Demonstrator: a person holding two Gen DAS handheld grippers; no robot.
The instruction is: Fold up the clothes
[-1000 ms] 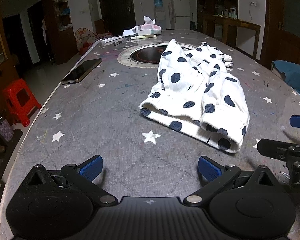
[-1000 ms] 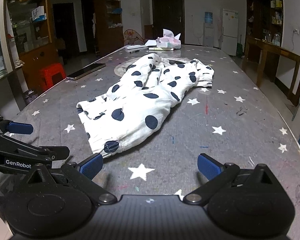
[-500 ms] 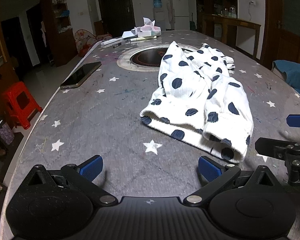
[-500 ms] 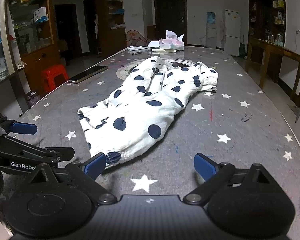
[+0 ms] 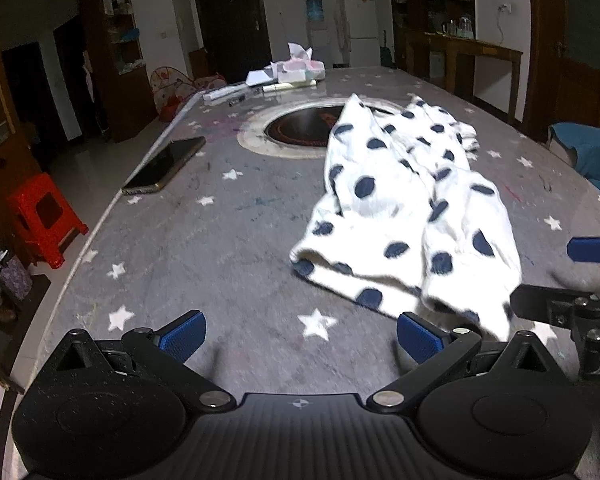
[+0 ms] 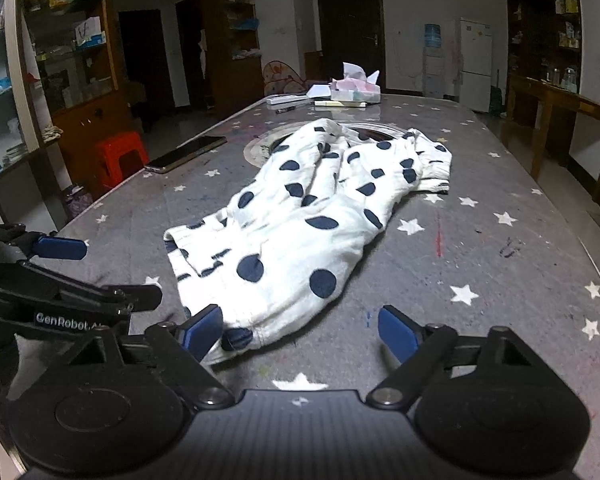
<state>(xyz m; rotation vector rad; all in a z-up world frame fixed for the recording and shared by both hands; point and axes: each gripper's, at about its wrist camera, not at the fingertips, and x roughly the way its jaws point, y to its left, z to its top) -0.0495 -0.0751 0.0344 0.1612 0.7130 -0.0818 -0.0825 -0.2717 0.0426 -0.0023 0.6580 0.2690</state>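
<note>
Star-print tablecloth covers a big table holding a spotted garment, phone and tissue box. Left gripper gapes empty; right gripper, jaws apart, has just been closing around the garment's hem

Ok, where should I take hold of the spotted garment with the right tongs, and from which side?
Grip the near hem corner of the spotted garment, where the thick folded edge bulges up off the table. Come in low from the near side, along the cloth's length. The right tongs have just been closing, and that corner already lies between their fingers, though the pads do not yet press it.
</note>
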